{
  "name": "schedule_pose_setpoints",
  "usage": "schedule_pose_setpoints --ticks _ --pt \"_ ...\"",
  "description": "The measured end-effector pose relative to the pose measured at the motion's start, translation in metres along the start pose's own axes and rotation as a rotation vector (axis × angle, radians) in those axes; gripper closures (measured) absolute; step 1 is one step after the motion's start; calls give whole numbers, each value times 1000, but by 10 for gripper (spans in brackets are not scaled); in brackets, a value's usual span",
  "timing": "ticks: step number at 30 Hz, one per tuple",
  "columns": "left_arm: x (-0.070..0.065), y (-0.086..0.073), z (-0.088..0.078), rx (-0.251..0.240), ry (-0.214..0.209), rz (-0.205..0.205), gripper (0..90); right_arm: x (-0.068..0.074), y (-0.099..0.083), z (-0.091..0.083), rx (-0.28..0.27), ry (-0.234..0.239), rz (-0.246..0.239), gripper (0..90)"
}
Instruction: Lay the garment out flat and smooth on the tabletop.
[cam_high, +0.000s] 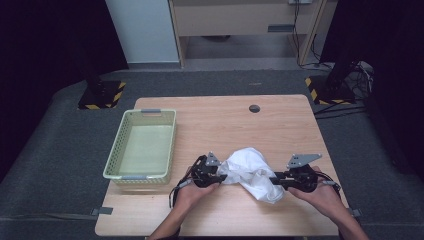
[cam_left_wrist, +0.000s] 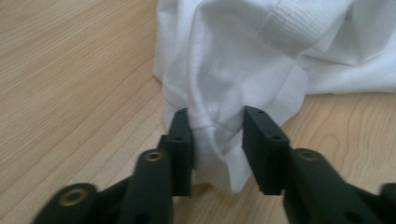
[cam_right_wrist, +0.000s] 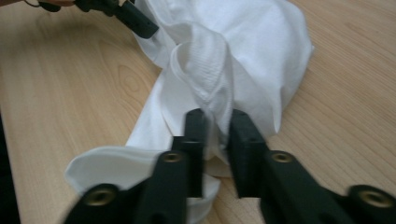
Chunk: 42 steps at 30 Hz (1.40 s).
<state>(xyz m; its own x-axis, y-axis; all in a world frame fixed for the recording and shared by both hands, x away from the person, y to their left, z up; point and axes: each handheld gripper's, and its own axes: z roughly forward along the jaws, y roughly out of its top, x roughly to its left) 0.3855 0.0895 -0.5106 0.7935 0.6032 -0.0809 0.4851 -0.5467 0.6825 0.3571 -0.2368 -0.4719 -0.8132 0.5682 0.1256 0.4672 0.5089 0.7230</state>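
We have a crumpled white cloth lying on the near half of the wooden table, between our two hands. Our left gripper sits at the cloth's left edge; in the left gripper view a bunched fold of the fabric fills the gap between the two black jaws and both pads press against it — we are gripping the cloth there. Our right gripper comes in from the other side, at the lower right part of the cloth. In the right gripper view its jaws are drawn close together on a narrow, twisted ridge of the fabric, so that hand too is clamped on the cloth, and our left gripper shows at the top of that view, touching the far edge of the cloth. A pale green basket stands on the table's left side, just beside our left hand and apart from the cloth — nothing lies in it
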Motion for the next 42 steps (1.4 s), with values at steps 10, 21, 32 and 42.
schedule_pose_setpoints --ticks 10,21,32,42 --pt "-8 8 -13 -9 -50 8 865 3 7 -10 -31 -18 -16 877" --pt "-10 33 -61 -152 -90 -27 868 5 25 -51 -147 -15 -28 878" --pt "-10 37 -70 -160 -111 -46 869 -5 22 -58 -143 -61 4 881" --pt "-14 47 -78 -181 -129 -56 868 0 35 -76 -174 -88 -14 881"
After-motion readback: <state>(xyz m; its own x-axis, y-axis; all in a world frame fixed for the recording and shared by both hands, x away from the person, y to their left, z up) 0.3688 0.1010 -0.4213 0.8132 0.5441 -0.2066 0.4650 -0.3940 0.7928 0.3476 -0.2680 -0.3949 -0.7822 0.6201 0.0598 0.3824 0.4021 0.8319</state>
